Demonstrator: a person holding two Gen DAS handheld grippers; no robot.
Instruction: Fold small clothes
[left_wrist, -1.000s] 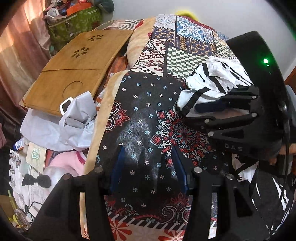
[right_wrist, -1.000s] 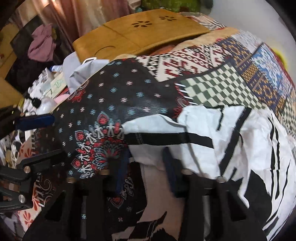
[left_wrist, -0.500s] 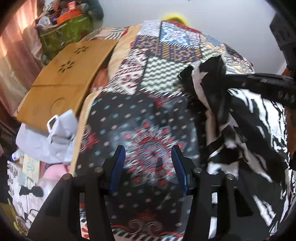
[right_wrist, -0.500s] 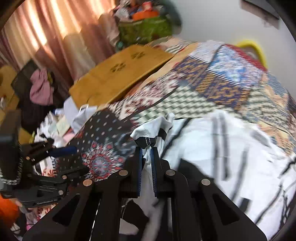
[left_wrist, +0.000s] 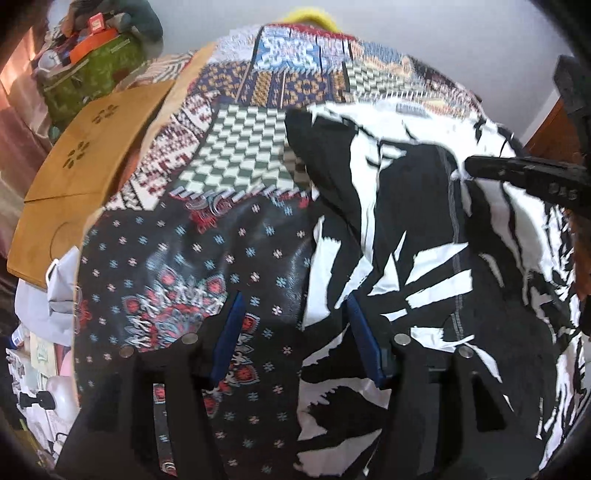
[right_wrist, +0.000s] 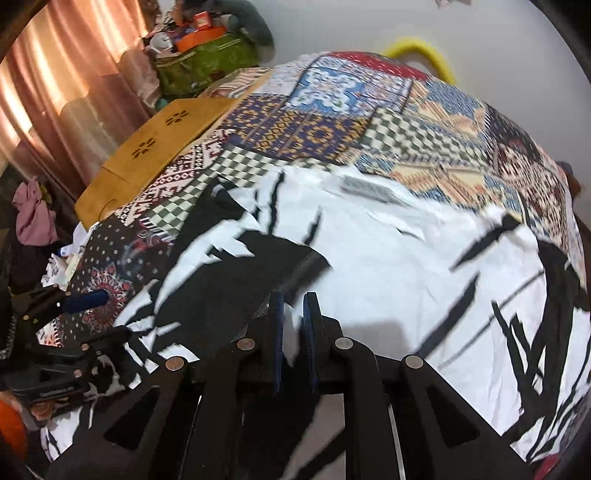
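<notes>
A black-and-white patterned garment (left_wrist: 417, 236) lies spread over the patchwork bedspread (left_wrist: 236, 147). In the right wrist view my right gripper (right_wrist: 292, 332) pinches a white fold of the garment (right_wrist: 388, 266) between its blue pads, and its jaws are easing open slightly. From the left wrist view its tip (left_wrist: 476, 168) sits on the cloth's seam at the right. My left gripper (left_wrist: 295, 332) hovers with its jaws opening over the garment's left edge, pressing on nothing. In the right wrist view the left gripper (right_wrist: 98, 317) is at the far left.
A wooden lap table (left_wrist: 85, 177) leans beside the bed on the left, with a green bag (left_wrist: 92, 74) behind it. Grey cloth and clutter (left_wrist: 55, 295) fill the floor at the left. Curtains (right_wrist: 55, 92) and a white wall (right_wrist: 369, 22) stand behind.
The right gripper shut on the garment's edge and pulled it up and across, spreading it flatter. The left gripper slid right, from bare bedspread to the garment's left edge.
</notes>
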